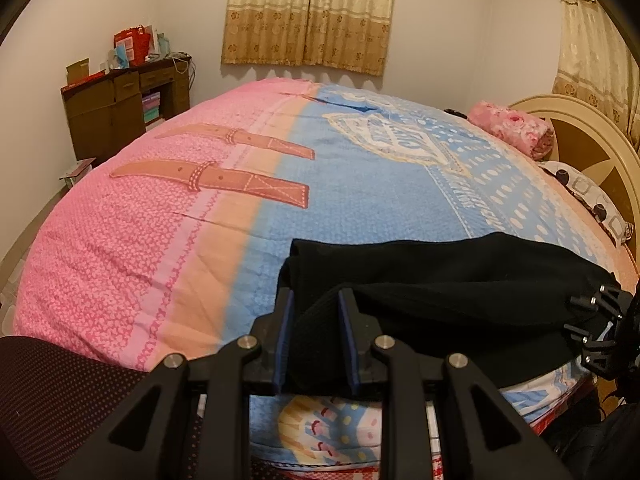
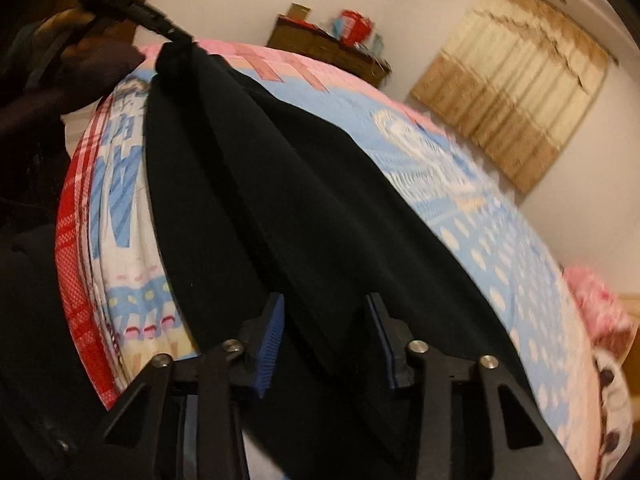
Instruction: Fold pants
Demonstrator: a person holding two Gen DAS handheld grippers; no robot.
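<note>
The black pants are stretched between my two grippers above the near edge of the bed. My left gripper is shut on one end of the pants, cloth filling the gap between its blue pads. It also shows in the right wrist view at the far end of the cloth. My right gripper is shut on the other end of the pants. It shows at the right edge of the left wrist view. The right wrist view is blurred.
The bed has a pink and blue quilt. A rolled pink blanket and a pillow lie by the headboard. A brown desk with clutter stands at the far left. Curtains hang behind.
</note>
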